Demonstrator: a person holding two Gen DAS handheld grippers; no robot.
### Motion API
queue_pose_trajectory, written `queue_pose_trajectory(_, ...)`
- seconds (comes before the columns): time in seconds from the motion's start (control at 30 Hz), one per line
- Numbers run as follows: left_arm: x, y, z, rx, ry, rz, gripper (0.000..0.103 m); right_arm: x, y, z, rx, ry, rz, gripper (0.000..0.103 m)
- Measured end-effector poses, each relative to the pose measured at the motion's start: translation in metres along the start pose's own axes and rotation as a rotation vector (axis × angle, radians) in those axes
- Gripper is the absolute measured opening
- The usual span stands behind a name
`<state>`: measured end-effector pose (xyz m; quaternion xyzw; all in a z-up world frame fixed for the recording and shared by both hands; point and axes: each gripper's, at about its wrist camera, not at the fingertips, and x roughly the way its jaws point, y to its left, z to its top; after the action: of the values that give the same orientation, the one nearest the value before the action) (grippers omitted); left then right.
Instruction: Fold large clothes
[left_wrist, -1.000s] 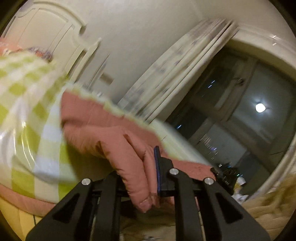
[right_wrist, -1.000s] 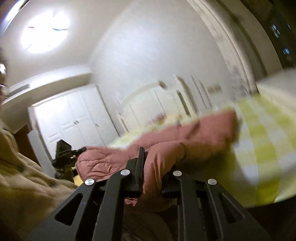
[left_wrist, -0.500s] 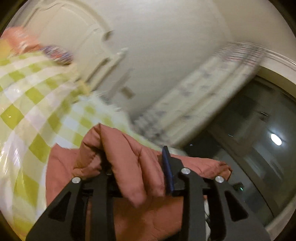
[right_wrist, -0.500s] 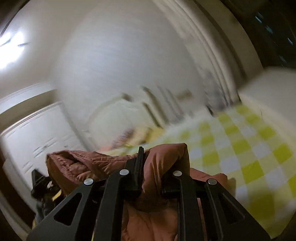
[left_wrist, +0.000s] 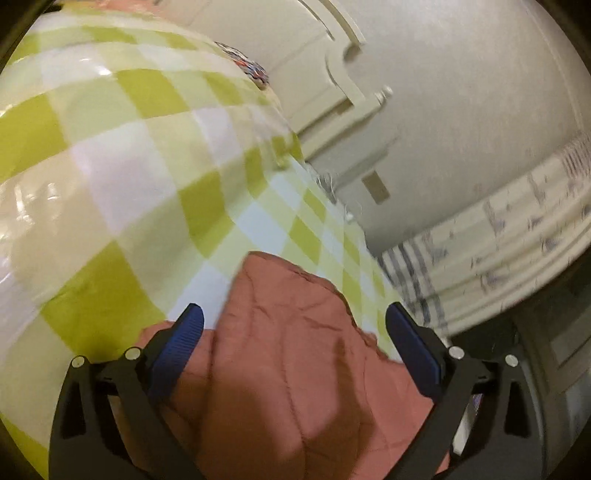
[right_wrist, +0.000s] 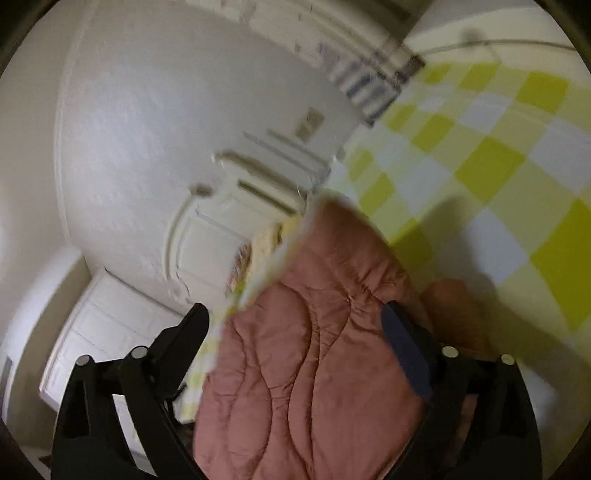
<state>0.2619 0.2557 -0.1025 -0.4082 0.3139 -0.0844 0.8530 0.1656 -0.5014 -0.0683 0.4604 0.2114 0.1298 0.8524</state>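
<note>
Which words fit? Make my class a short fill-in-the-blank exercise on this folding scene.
1. The quilted garment is ____ in colour.
2. It lies on a bed cover checked in white and ____.
3. The left gripper has its fingers ____ the garment, jaws opening.
4. The right gripper has pads coloured ____.

Missing words: pink; green; either side of; blue

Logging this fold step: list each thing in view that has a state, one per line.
left gripper: opening, fingers wide, garment between them, not pinched
right gripper: opening, fingers wide, garment between them, not pinched
pink quilted garment: released, bunched on the bed
checked bedcover: spread flat under the garment
curtain: drawn aside
</note>
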Motion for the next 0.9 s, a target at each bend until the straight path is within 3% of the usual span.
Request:
queue_pose_trajectory(0.07,-0.003,0.001,0.0,-0.005,-0.028,0.016,0.098,-0.017,0.01,0.0,-0.006,-0.083,0.007,0.093)
queue_pose_trajectory(0.13,-0.003,-0.004,-0.003,0.018,-0.024,0.031,0.098,-0.028,0.037,-0.004,-0.094,-0.116,-0.039,0.093)
queue_pose_trajectory(0.33,-0.011,-0.016,-0.012,0.105,-0.071,0.086,0.099,0.016,0.163,-0.042,-0.639,-0.009,-0.292,0.098)
queue_pose_trajectory(0.47,-0.012,-0.024,-0.017,0.149,-0.084,0.137,0.1,0.086,0.203,-0.075,-0.835,0.11,-0.391,0.098)
queue_pose_trajectory(0.53,-0.012,-0.025,-0.018,0.155,-0.087,0.144,0.101,0.129,0.196,-0.092,-0.912,0.21,-0.497,0.098)
queue_pose_trajectory(0.57,-0.013,-0.024,-0.018,0.152,-0.091,0.145,0.101,0.16,0.179,-0.105,-0.951,0.294,-0.606,0.098)
queue_pose_trajectory(0.63,-0.014,-0.025,-0.018,0.14,-0.092,0.158,0.101,0.195,0.132,-0.126,-0.916,0.457,-0.702,0.099)
queue_pose_trajectory(0.67,-0.014,-0.027,-0.018,0.147,-0.092,0.181,0.101,0.198,0.118,-0.127,-0.863,0.461,-0.67,0.099)
queue_pose_trajectory(0.77,-0.018,-0.055,-0.021,0.258,-0.115,0.268,0.101,0.193,0.118,-0.123,-0.849,0.448,-0.691,0.098)
queue_pose_trajectory(0.9,-0.029,-0.132,-0.047,0.553,-0.171,0.27,0.101,0.192,0.114,-0.123,-0.836,0.452,-0.679,0.099)
